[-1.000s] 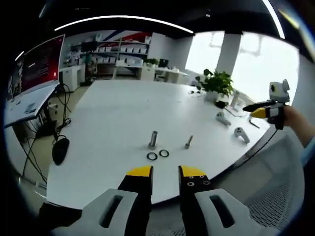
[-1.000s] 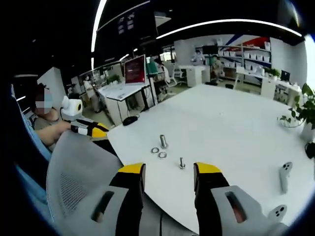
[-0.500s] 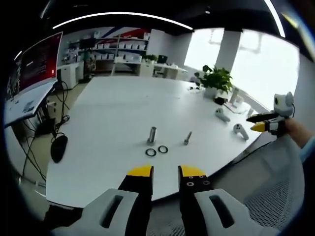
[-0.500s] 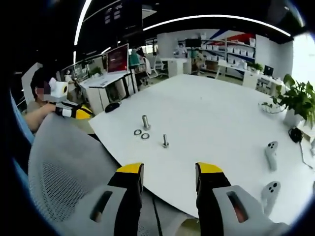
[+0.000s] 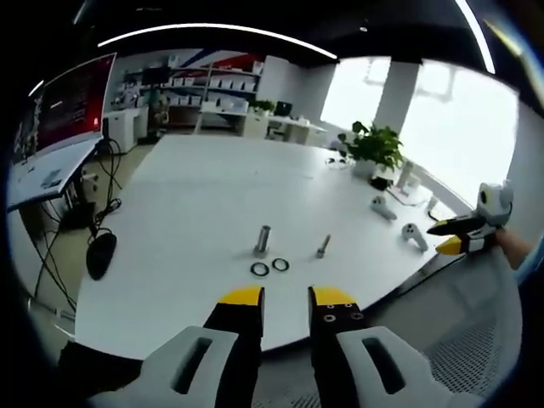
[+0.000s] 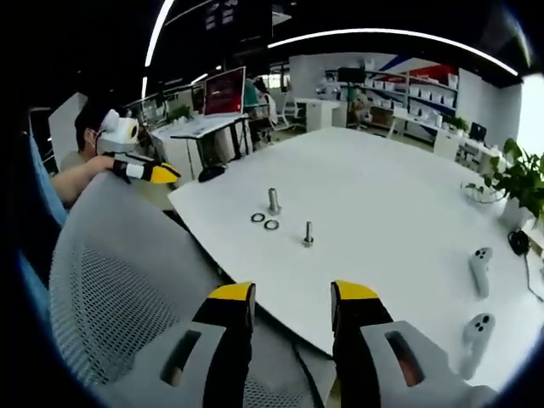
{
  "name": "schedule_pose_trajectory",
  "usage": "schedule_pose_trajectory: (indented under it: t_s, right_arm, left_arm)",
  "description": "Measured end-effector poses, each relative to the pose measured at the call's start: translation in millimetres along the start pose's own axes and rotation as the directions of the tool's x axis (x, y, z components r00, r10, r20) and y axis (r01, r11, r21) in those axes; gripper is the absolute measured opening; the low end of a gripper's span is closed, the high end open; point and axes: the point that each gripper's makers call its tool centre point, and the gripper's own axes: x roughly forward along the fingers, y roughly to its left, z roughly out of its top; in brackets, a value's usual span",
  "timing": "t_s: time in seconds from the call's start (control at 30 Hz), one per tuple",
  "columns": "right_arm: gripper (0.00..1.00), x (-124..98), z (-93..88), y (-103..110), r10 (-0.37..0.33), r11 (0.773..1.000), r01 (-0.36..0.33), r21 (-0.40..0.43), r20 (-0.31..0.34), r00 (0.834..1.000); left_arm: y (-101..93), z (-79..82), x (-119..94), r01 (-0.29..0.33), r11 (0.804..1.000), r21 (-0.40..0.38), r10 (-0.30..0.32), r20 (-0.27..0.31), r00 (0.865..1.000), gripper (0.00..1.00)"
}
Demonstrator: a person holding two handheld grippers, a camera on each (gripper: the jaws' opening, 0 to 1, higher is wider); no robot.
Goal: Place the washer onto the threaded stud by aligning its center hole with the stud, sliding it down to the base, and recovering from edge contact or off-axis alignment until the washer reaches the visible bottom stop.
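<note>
Grippers sit off the near edge of the white table (image 5: 195,187), both empty. Left gripper (image 5: 285,296) shows its jaws parted by a narrow gap; right gripper (image 6: 293,293) shows its jaws clearly spread. Each is held level, aimed across the tabletop, well short of the parts. Two washers (image 5: 269,267) lie flat side by side, just in front of the upright stud (image 5: 263,240); a smaller bolt (image 5: 323,246) stands near. Mesh chair back (image 6: 119,289) sits below the right gripper.
</note>
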Motion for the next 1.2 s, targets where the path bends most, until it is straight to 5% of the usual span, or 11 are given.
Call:
schedule_pose_trajectory:
  t_s: [0.13,0.23,0.33,0.4,1.2]
  right_arm:
    - [0.38,0,6.3,-1,0.006,0.999,-0.007,0.032,0.032,0.999]
    - [0.38,-2,-2.8,1,-0.009,1.0,0.01,0.029,-0.043,0.999]
    - [0.38,-3,-6.9,5,-0.016,0.999,0.018,0.043,-0.053,0.998]
    - [0.38,-4,-8.8,2,-0.024,0.994,0.028,0.101,-0.044,0.999]
    - [0.3,1,-13.8,-1,0.003,0.975,0.001,0.221,-0.021,1.0]
  left_arm:
    - [1.2,0.4,1,-0.007,1.0,-0.001,0.007,-0.004,1.0,0.19]
    - [2.2,-0.3,1,-0.007,1.0,-0.011,0.007,-0.008,1.0,0.19]
    - [2.1,-1.7,2,-0.007,1.0,-0.007,0.007,-0.02,1.0,0.19]
    - [1.5,-2.1,2,-0.007,1.0,-0.008,0.007,-0.023,1.0,0.18]
    - [5.5,1.0,1,-0.035,0.998,-0.05,0.035,0.0,0.999,0.17]
